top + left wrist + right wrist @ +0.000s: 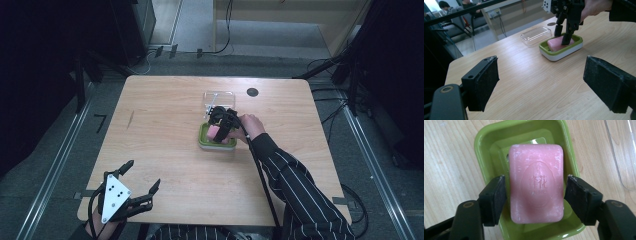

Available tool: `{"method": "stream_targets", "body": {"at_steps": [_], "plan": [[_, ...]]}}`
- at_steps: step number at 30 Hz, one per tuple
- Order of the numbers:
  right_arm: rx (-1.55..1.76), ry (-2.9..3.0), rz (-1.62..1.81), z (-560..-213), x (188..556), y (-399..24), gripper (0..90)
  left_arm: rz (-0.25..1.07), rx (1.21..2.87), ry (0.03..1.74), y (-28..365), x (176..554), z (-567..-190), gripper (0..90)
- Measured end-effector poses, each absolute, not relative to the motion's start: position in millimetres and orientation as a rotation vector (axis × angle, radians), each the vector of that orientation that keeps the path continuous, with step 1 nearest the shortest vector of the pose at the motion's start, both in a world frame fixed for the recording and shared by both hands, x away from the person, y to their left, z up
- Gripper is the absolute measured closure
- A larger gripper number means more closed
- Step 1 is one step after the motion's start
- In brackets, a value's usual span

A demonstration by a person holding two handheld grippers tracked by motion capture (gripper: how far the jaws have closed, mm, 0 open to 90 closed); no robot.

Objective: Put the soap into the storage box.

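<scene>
Your right gripper [535, 192] clamps the pink stamped soap bar [536, 182] inside the green oblong dish [484, 142], clear plastic lid [535, 35] just behind the dish, your left gripper [541, 82] gapes empty, pale wooden table [165, 130], grey floor [200, 20] beyond.

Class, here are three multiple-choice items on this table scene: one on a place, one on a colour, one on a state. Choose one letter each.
1. The clear lid lies
A. on the table beyond the dish
B. on the dish
C. in the left gripper

2. The soap is
A. white
B. pink
C. blue

3. The left gripper is
A. shut on the soap
B. shut on the lid
C. open, holding nothing

Answers: 1 A, it rests on the table behind the green dish. 2 B, pink in the right gripper view. 3 C, its jaws stand wide apart.
</scene>
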State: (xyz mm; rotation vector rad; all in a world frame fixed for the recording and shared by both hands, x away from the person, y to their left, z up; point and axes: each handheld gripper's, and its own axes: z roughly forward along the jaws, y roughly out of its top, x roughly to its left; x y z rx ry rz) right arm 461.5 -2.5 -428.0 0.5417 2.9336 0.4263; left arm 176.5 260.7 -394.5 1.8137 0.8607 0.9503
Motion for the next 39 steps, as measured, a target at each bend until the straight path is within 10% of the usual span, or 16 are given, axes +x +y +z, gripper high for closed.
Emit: {"method": "stream_targets", "body": {"at_steps": [39], "plan": [[0.781, 2.873, 0.210, -409.2, 432.7, -40.9, 14.0, 0.925, 1.822, 0.827, 255.2, 185.0, -394.7, 13.3]]}}
